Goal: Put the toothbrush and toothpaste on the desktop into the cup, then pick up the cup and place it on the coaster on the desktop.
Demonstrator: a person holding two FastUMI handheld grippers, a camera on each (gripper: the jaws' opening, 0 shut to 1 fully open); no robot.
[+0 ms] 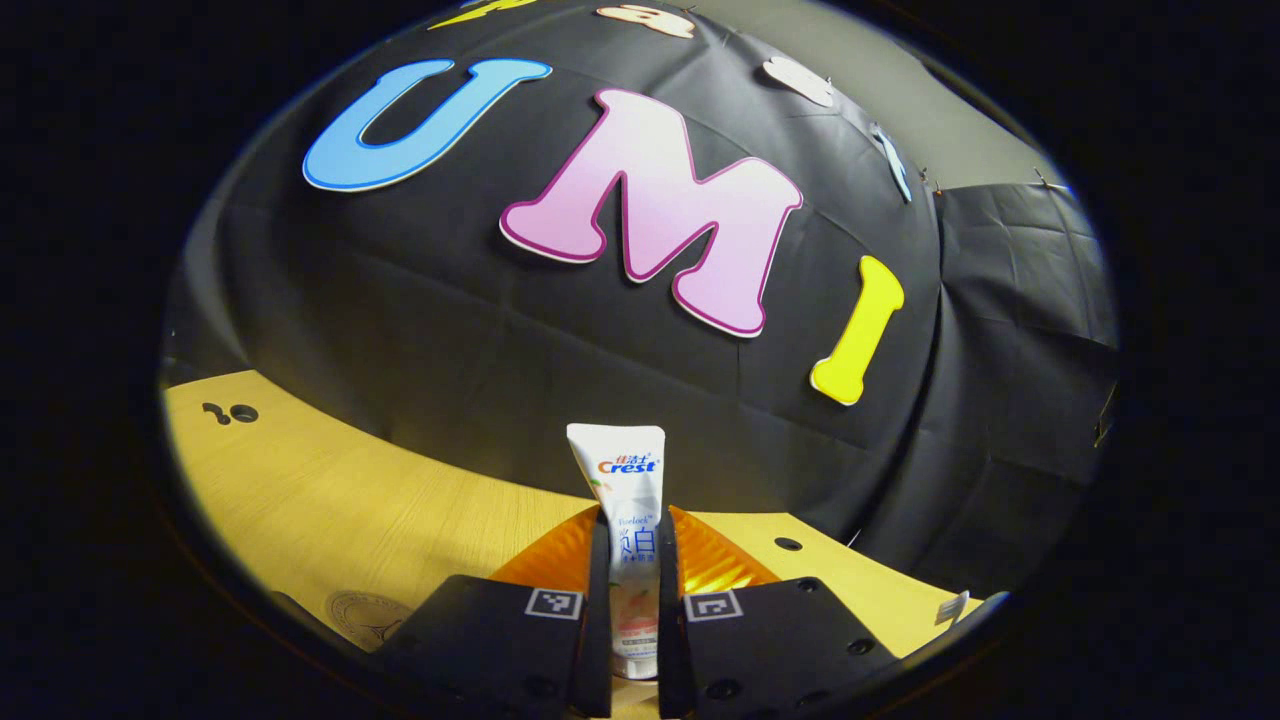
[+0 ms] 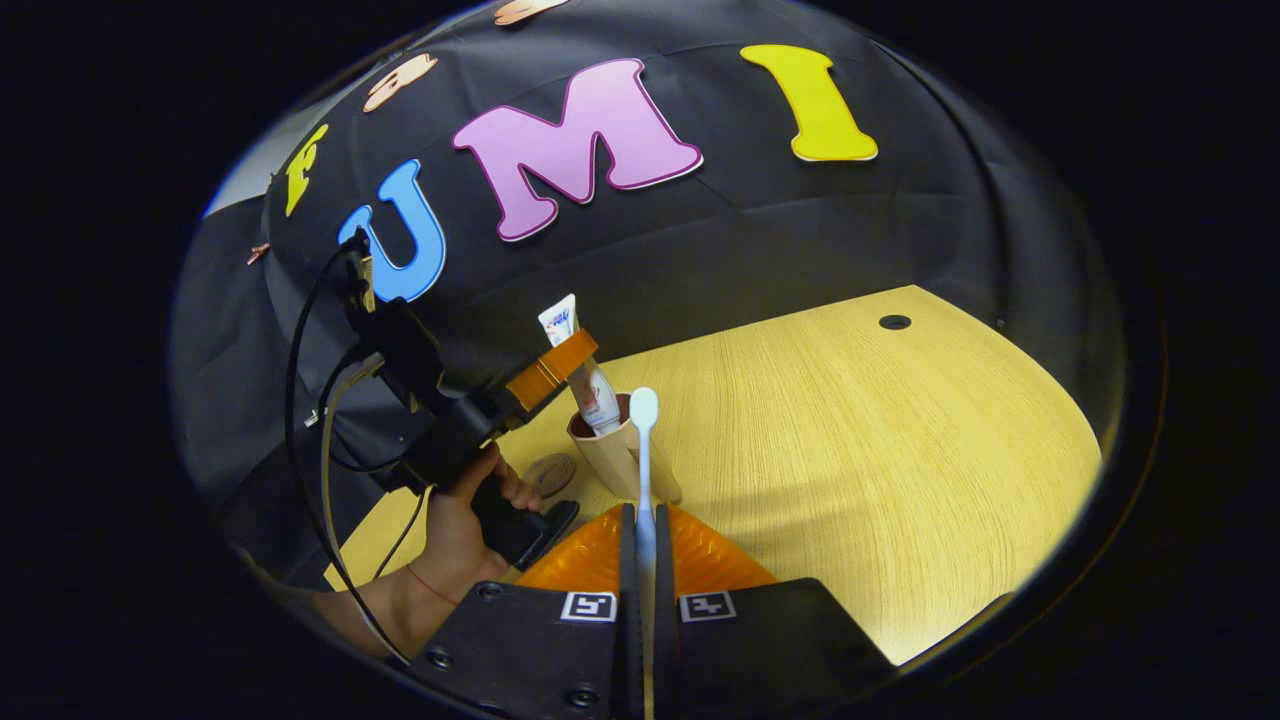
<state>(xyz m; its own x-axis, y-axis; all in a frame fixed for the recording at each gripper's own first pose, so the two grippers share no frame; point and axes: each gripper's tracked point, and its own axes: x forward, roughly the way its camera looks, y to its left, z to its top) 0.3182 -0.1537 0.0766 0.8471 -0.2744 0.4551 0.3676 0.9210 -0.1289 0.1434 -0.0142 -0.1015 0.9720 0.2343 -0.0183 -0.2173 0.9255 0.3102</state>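
Two tongs: each pinches one of the task's things above the tabletop [image 2: 850, 420].
Left tongs [image 1: 634, 560]: in the left gripper view both fingers press the sides of the toothpaste [image 1: 626, 520]; the white tube stands upright between them, flat crimped end up, its lower end at the bottom of the view.
Left tongs from afar: in the right gripper view the left tongs [image 2: 565, 360], carried by a hand [image 2: 460, 530], hold the toothpaste [image 2: 580, 370] tilted, its lower end inside the mouth of the cup [image 2: 610, 450].
Right tongs [image 2: 646, 560]: pressed together on the toothbrush [image 2: 644, 450], both fingers on its handle; the white brush points forward and up, its head just in front of the cup's rim.
Cup: tan outside, dark inside, standing upright on the tabletop, just ahead of the right tongs.
Coaster [image 2: 549, 472]: round, brownish, flat on the tabletop, just beside the cup on its left, apart from it; in the left gripper view the coaster [image 1: 362, 617] lies low at left.
Tabletop: light wood grain, with small dark round holes [image 2: 894, 322] near its far edge.
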